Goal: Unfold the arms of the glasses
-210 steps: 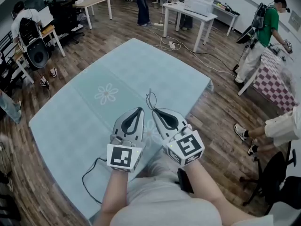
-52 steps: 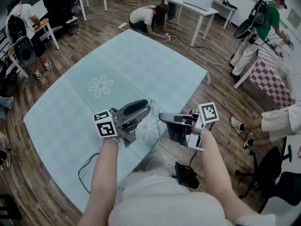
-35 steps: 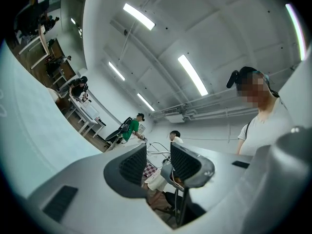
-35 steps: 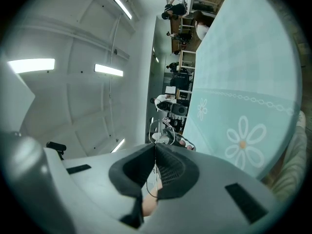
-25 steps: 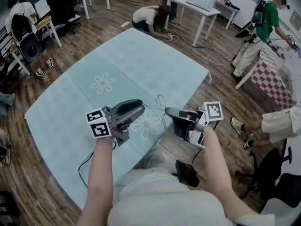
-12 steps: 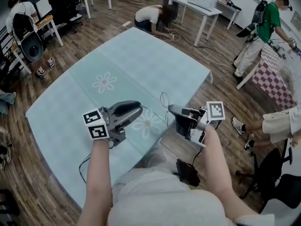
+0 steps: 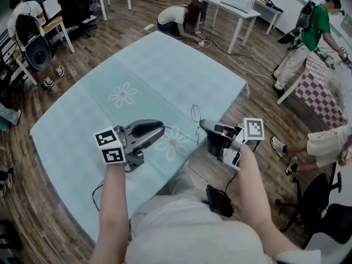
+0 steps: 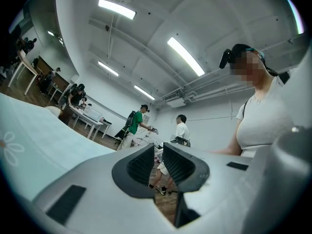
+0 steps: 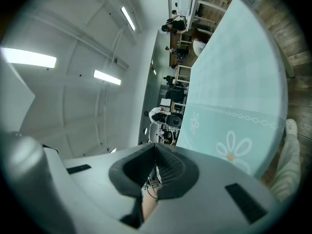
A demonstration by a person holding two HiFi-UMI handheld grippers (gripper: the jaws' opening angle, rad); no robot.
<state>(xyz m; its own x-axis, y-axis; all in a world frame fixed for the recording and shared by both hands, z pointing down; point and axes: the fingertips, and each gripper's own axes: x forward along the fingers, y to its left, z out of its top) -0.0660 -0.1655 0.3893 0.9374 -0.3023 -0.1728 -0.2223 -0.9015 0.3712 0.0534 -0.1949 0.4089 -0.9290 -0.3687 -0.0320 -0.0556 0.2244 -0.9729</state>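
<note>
My right gripper is shut on thin wire glasses, and one lens loop sticks up above its tip. In the right gripper view the wire sits pinched between the dark pads. A thin temple arm runs from the right gripper leftward to the tip of my left gripper. Both grippers hover over the near part of the pale teal table. The left gripper's jaws have just been closing. In the left gripper view a narrow gap still shows between the pads, with no wire visible in it.
A daisy print lies under the grippers. A black cable hangs at the near table edge. A person crouches beyond the far edge. Another in green stands at the back right, and someone sits at the right.
The left gripper has drifted a little left and toward me, away from the right one. The right gripper has edged slightly right with the glasses still in it.
</note>
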